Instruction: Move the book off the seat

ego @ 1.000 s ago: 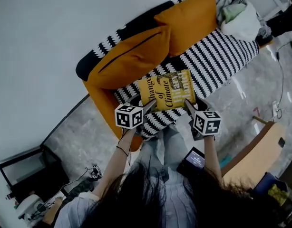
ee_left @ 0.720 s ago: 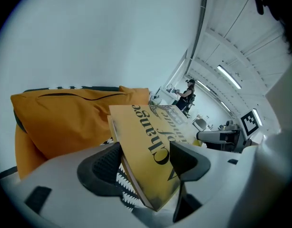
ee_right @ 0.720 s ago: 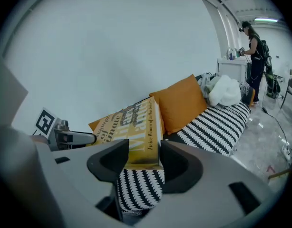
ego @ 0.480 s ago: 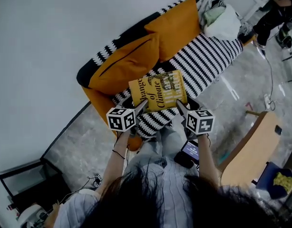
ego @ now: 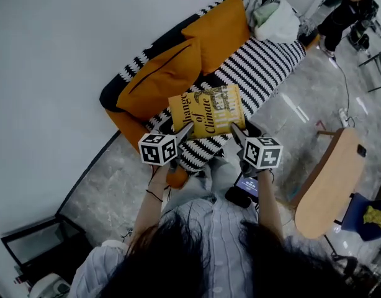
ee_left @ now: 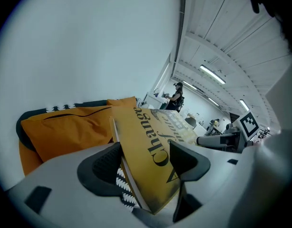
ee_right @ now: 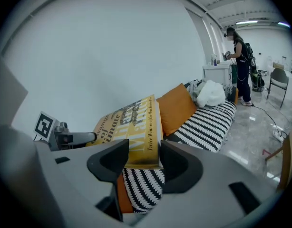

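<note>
A yellow book with black title lettering is held up between my two grippers, above the front of the black-and-white striped seat. My left gripper is shut on the book's near left corner. My right gripper is shut on its near right corner. In the left gripper view the book sits slanted between the dark pads of the left gripper. In the right gripper view the book's edge is clamped in the right gripper, with the striped seat below and beyond it.
Two orange cushions lean on the sofa back. A white pile of clothes lies at the sofa's far end. A wooden table stands at the right. A dark device is below my right gripper. A person stands far off.
The book has risen with both grippers still on it and now sits higher over the seat's front. The head view has pulled back, so the sofa looks smaller.
</note>
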A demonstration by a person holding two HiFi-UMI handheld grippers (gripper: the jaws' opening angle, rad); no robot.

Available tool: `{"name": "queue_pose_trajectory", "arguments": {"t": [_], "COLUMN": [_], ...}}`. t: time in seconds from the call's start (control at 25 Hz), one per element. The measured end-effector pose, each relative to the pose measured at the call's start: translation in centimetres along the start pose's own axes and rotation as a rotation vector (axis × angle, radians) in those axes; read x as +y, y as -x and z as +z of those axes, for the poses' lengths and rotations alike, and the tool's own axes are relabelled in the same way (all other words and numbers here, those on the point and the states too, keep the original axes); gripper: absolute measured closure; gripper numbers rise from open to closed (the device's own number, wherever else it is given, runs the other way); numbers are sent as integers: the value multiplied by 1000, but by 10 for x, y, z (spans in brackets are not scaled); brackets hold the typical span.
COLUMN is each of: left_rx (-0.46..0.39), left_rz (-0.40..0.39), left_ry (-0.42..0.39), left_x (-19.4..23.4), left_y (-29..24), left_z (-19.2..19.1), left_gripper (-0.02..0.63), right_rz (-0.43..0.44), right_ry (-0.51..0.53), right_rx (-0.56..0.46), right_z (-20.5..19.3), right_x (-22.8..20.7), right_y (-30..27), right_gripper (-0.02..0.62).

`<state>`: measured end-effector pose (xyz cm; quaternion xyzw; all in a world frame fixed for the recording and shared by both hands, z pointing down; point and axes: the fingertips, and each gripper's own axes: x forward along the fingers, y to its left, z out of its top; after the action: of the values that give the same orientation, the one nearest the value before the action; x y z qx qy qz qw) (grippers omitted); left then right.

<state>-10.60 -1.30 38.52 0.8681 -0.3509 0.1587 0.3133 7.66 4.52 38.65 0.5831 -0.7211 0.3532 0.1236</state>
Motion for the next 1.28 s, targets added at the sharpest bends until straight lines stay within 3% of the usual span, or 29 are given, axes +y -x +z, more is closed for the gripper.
{"name": "queue_pose_trajectory", "arguments": {"t": [0.36, 0.72, 1.28], "left_rx": [31, 108, 210], "left_rz": [-78, -182, -348], "left_ry": [-27, -77, -215], "left_x": [-25, -66, -181], "left_y": [6, -16, -62], "left_z": [-16, -29, -50], "left_gripper": [288, 288, 288], "right_rz": [-74, -167, -317], "right_ry": [-37, -125, -269], "right_rx": [-19, -50, -165], "right_z": [-25, -44, -73], "right_x": [-1, -28, -102], "right_y": [37, 78, 174], "right_gripper": [377, 379, 379]}}
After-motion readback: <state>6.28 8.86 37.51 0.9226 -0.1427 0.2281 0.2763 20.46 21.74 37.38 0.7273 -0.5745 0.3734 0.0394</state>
